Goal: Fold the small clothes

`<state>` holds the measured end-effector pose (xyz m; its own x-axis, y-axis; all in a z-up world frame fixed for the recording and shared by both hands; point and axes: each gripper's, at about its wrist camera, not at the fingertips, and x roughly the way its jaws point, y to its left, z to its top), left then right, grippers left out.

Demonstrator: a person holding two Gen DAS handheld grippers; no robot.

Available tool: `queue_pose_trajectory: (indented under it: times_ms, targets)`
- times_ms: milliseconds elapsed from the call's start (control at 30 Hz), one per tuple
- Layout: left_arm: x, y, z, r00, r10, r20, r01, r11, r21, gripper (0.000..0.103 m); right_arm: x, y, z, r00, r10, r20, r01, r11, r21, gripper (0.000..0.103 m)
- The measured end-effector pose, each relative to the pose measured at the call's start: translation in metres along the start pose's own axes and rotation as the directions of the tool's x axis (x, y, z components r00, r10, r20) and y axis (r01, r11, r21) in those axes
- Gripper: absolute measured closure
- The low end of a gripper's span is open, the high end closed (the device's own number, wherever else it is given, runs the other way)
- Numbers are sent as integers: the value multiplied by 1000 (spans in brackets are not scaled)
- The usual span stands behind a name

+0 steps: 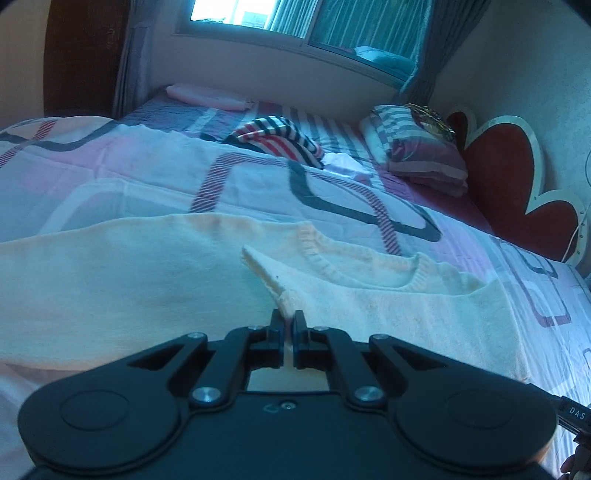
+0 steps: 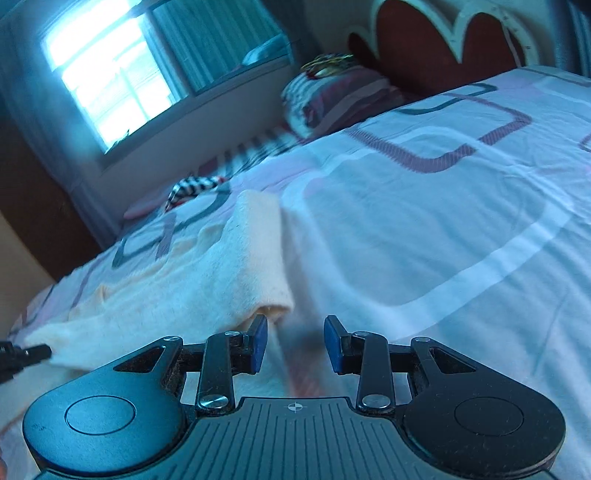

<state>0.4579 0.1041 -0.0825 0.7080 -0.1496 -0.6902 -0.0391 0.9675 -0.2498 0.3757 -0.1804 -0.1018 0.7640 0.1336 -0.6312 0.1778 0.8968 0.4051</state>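
A cream knit sweater (image 1: 147,280) lies spread across the patterned bed cover (image 1: 332,177), its ribbed neckline (image 1: 354,266) toward the right. My left gripper (image 1: 288,321) is shut on a pinched ridge of the sweater's fabric, which runs away from the jaws in a raised fold. In the right wrist view the sweater (image 2: 229,266) lies to the left, and one end of it stops just beyond the left fingertip (image 2: 260,332). My right gripper (image 2: 295,332) stands open low over the bed cover (image 2: 443,221), with nothing between its blue pads.
A red, white and dark striped garment (image 1: 277,138) lies bunched farther up the bed. A striped pillow (image 1: 413,147) rests against a red heart-shaped headboard (image 1: 517,177). A pink folded item (image 1: 207,96) sits under the window (image 1: 258,14).
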Motion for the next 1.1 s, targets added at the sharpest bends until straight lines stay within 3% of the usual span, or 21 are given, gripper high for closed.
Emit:
queue_pose_trajectory:
  times_ms: [333, 400, 633, 700, 733, 767, 800, 833, 900, 1033, 1100]
  targets:
    - [1, 26, -7, 1000, 23, -16, -24, 999, -31, 100, 27, 22, 4, 998, -54, -13, 51, 984, -171, 69]
    - [2, 26, -7, 999, 24, -23, -24, 999, -23, 100, 25, 19, 7, 998, -70, 4, 70, 984, -164, 95]
    - [14, 26, -15, 998, 40, -56, -40, 999, -1, 99, 25, 8, 7, 994, -110, -18, 106, 985, -136, 98]
    - [17, 27, -18, 996, 50, -70, -49, 999, 18, 91, 16, 5, 9, 993, -119, 6, 119, 985, -126, 98]
    - [13, 27, -18, 996, 71, -55, -69, 997, 32, 76, 6, 3, 10, 992, -118, 42, 122, 985, -119, 98]
    - [5, 27, -18, 994, 105, -22, -104, 993, 48, 67, -3, 2, 11, 991, -107, 78, 116, 987, -114, 98]
    - [-3, 25, -19, 989, 149, 26, -150, 986, 68, 42, -13, 2, 13, 990, -84, 113, 96, 990, -106, 98]
    - [-12, 21, -20, 977, 194, 88, -201, 976, 88, 26, -17, 4, 16, 990, -58, 129, 72, 992, -103, 98]
    - [-19, 12, -17, 974, 174, 148, -193, 973, 127, 26, -11, 16, 21, 993, -11, 116, 27, 991, -131, 98]
    - [4, -24, -10, 990, 88, 107, -109, 972, 207, 25, 22, 53, 20, 995, 96, 27, -89, 976, -200, 98]
    - [20, -36, -12, 992, 100, 73, -114, 966, 234, 25, 37, 70, 11, 990, 136, -31, -140, 955, -262, 98]
